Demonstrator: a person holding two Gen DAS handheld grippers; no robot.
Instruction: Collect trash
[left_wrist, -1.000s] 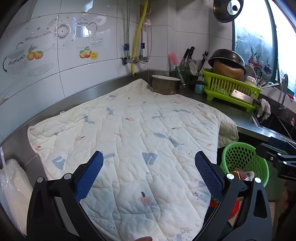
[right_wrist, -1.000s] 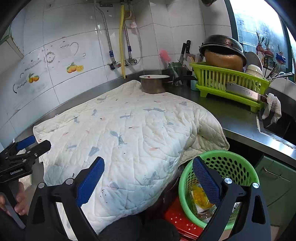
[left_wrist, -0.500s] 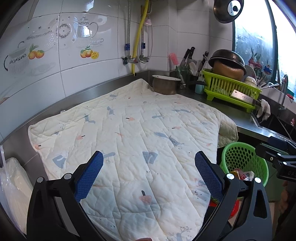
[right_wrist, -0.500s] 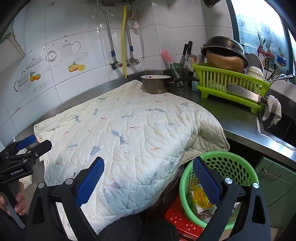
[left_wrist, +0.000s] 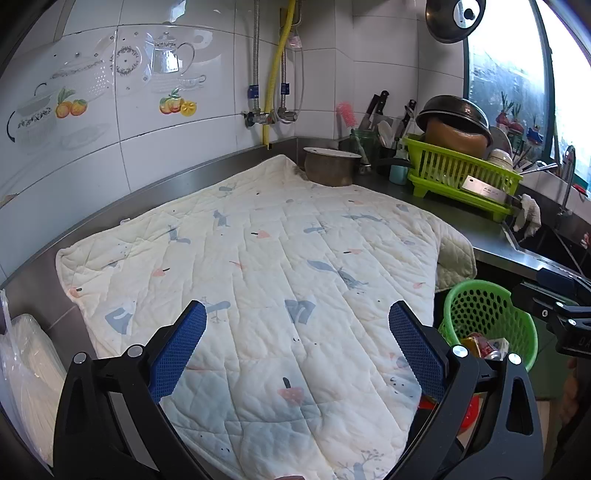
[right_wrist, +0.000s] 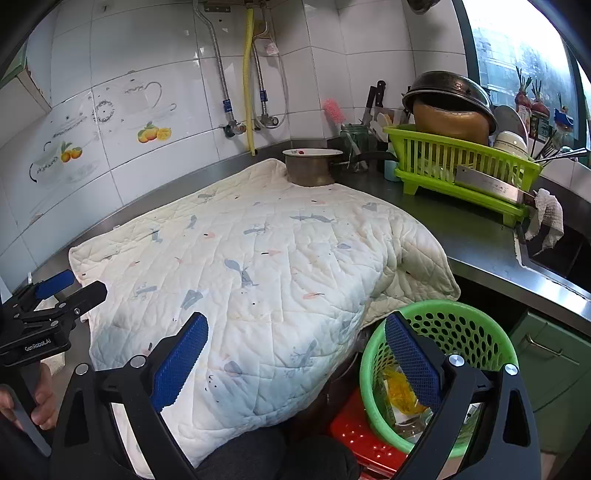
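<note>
A green perforated waste basket (right_wrist: 454, 325) (left_wrist: 476, 314) stands below the counter's front edge, with wrappers and a yellow scrap (right_wrist: 400, 393) (left_wrist: 485, 343) inside. My left gripper (left_wrist: 297, 345) is open and empty over the front of a white quilted cloth (left_wrist: 277, 266) (right_wrist: 258, 266) that covers the counter. My right gripper (right_wrist: 293, 352) is open and empty too, its right finger over the basket's rim. The left gripper (right_wrist: 51, 299) also shows at the left edge of the right wrist view. No loose trash shows on the cloth.
A metal pot (right_wrist: 310, 168) sits at the cloth's far corner. A green dish rack (right_wrist: 458, 166) with a wok, bowls and a cleaver stands right of it, then a sink (right_wrist: 554, 254). A red stool (right_wrist: 351, 432) is under the basket. A plastic bag (left_wrist: 26, 369) lies at the left.
Both views have shifted only slightly. Both grippers stay open and empty.
</note>
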